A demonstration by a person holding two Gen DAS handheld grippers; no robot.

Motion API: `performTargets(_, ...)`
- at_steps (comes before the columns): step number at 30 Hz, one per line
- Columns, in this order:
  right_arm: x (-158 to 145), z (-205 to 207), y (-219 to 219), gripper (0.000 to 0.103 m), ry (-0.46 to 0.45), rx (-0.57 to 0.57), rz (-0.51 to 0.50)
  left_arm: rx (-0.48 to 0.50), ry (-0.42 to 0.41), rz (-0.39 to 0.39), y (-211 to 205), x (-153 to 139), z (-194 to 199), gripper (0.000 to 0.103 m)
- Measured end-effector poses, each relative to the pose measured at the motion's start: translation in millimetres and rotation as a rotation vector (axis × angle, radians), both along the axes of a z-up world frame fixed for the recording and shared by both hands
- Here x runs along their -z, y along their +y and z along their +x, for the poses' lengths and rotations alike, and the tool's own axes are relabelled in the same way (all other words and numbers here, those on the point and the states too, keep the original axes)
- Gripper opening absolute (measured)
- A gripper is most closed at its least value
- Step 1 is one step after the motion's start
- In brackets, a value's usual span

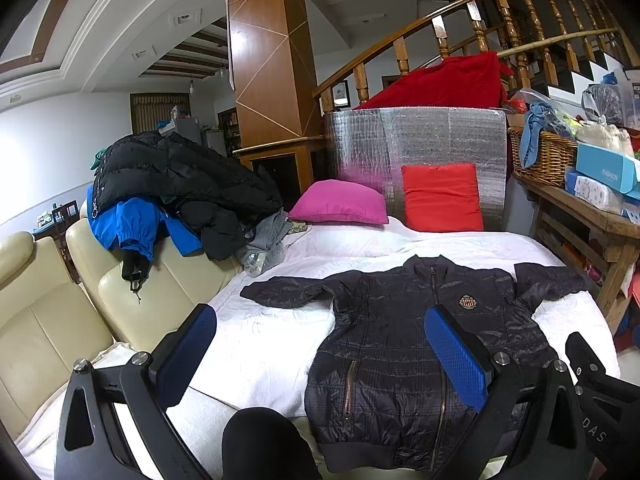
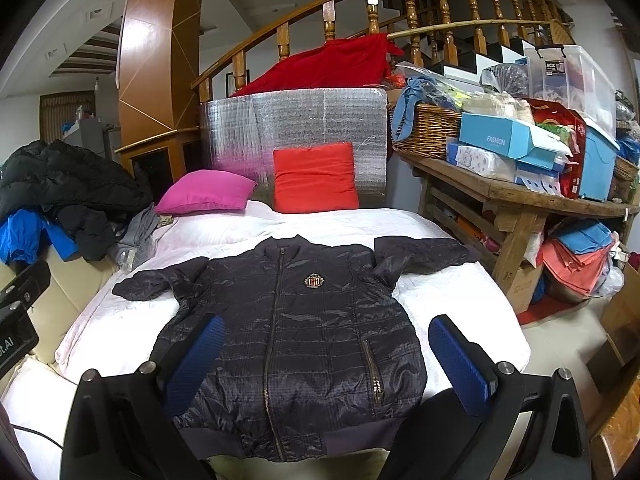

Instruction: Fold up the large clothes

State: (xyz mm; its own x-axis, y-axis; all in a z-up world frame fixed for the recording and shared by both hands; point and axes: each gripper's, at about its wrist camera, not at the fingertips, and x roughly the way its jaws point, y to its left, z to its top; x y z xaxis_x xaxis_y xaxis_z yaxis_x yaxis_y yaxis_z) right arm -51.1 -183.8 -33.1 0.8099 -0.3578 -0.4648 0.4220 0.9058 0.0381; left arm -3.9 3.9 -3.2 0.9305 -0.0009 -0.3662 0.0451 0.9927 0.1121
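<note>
Right wrist view: we see dark jacket (image 2: 288, 336) flat on white bed (image 2: 460, 300), collar toward 12 o'clock, hem at 6. Right gripper (image 2: 324, 364) and left gripper (image 1: 320, 352) spread wide, holding nothing. Staircase railing (image 2: 360, 8) behind.

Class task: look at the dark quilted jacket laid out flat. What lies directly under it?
The dark jacket lies face up on a white sheet that shows around its body and both spread sleeves. The part of the sheet beneath the jacket is covered, so anything there cannot be seen.
</note>
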Motion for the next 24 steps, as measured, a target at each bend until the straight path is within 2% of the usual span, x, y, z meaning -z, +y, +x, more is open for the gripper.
performTargets(24,-0.2,2.8,1.8,0.103,0.01,-0.014,-0.003,0.009,-0.004,0.002,-1.4,-0.9,0.8,0.103)
